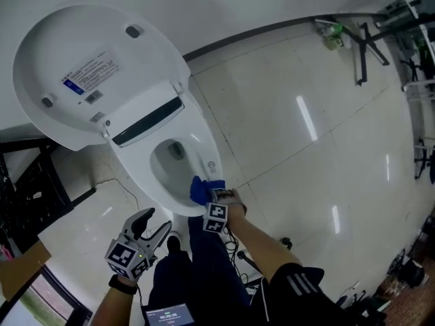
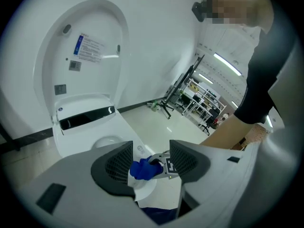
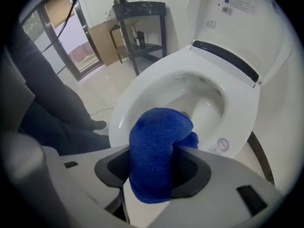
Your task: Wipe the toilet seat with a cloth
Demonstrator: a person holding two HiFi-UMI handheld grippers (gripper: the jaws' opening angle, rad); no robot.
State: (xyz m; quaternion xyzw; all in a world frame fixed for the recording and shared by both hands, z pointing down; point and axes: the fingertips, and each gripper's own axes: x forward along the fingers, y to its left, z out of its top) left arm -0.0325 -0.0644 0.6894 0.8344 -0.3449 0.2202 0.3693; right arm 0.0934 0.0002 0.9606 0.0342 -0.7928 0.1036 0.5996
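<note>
Bright, even light came from overhead strips (image 2: 223,63), which laid long streaks of glare on the glossy floor (image 1: 307,118). The white toilet seat (image 3: 137,89) carried soft highlights and little shadow. Both gripper views bent strongly at the edges and darkened to black in the corners. The head view was sharp throughout, its lines only mildly curved.

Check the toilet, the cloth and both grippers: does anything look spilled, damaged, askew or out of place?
Nothing stands out. The lid is up, the seat shows no spill or crack, the blue cloth sits clamped in the right gripper at the seat's front, and the left gripper is open and empty.
</note>
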